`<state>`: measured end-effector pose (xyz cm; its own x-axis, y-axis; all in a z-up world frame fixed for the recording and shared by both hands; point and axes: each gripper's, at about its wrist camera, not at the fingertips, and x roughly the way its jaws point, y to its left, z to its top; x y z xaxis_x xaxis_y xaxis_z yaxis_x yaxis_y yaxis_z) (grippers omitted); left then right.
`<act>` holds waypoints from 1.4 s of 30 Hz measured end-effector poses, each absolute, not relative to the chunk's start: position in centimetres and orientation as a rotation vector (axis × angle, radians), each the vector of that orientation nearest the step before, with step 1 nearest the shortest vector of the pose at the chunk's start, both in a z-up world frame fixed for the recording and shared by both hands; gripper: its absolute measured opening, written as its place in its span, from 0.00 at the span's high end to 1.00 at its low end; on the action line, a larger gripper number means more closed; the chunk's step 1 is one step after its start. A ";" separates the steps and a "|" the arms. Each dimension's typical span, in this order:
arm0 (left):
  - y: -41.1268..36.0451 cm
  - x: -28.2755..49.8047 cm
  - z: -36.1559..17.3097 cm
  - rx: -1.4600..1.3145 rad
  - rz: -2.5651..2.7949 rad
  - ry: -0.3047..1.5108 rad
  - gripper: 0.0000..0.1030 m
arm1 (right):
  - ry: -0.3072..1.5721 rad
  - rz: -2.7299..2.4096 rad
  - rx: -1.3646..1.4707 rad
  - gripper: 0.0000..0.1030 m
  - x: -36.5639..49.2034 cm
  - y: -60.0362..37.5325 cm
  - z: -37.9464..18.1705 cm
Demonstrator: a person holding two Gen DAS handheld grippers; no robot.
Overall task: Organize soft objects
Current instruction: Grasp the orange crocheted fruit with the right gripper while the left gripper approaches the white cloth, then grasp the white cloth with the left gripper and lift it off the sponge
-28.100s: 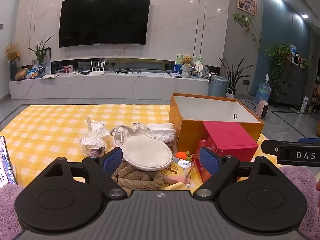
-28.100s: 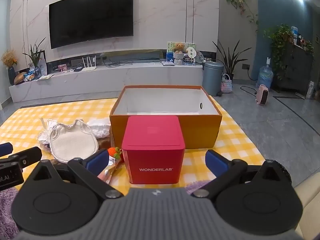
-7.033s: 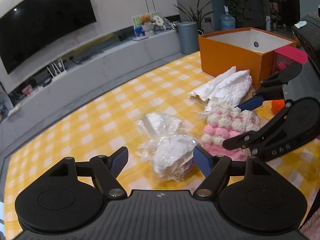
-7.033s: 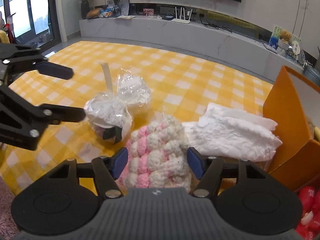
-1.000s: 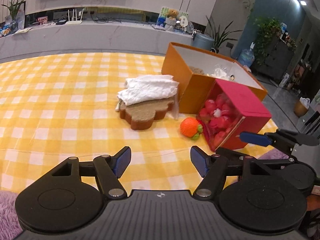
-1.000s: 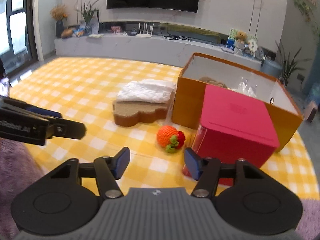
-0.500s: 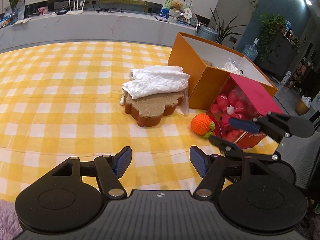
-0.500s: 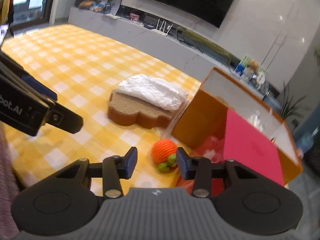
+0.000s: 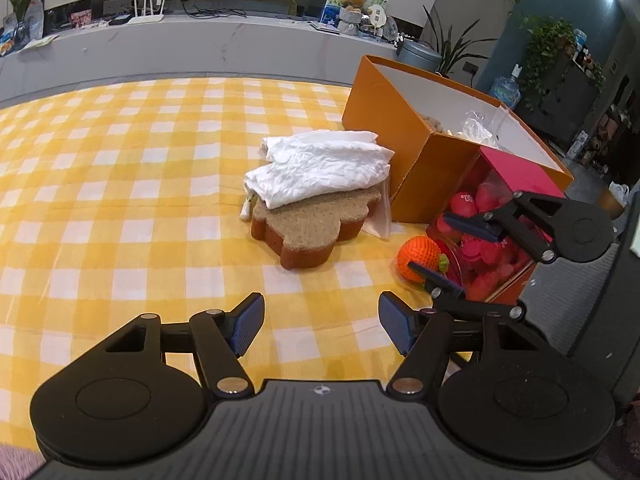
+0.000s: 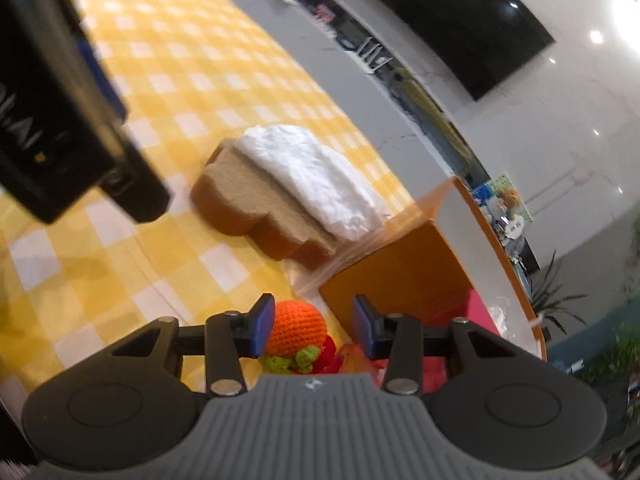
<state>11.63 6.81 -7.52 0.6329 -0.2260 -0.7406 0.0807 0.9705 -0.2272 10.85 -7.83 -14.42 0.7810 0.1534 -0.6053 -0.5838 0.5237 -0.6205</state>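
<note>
Right wrist — tongs (image 10: 313, 326) straddle crocheted orange (image 10: 295, 326), not gripping.

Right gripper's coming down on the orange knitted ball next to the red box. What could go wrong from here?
1. The orange ball sits off-centre toward one pad of the right gripper, which has just been closing, so it may roll away.
2. The red box and orange box crowd the other finger, which could snag them.
3. The plastic bag lies close by.
</note>
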 end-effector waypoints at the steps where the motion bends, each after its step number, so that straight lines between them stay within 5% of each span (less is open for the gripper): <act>1: 6.8 11.8 -7.4 -0.174 -0.180 0.868 0.25 | 0.543 0.463 -0.922 0.59 11.1 -7.8 -14.6; 15: 6.6 12.8 -7.5 -0.115 -0.202 0.863 0.29 | 0.627 0.497 -0.870 0.62 12.6 -7.9 -15.3; 25: 5.9 15.7 -4.3 0.141 -0.296 0.683 0.29 | 0.642 0.524 -0.598 0.62 14.6 -8.7 -10.9; 42: 5.9 21.8 -7.6 0.461 -0.528 0.593 0.18 | 0.767 0.458 -0.252 0.62 17.2 -9.1 -11.5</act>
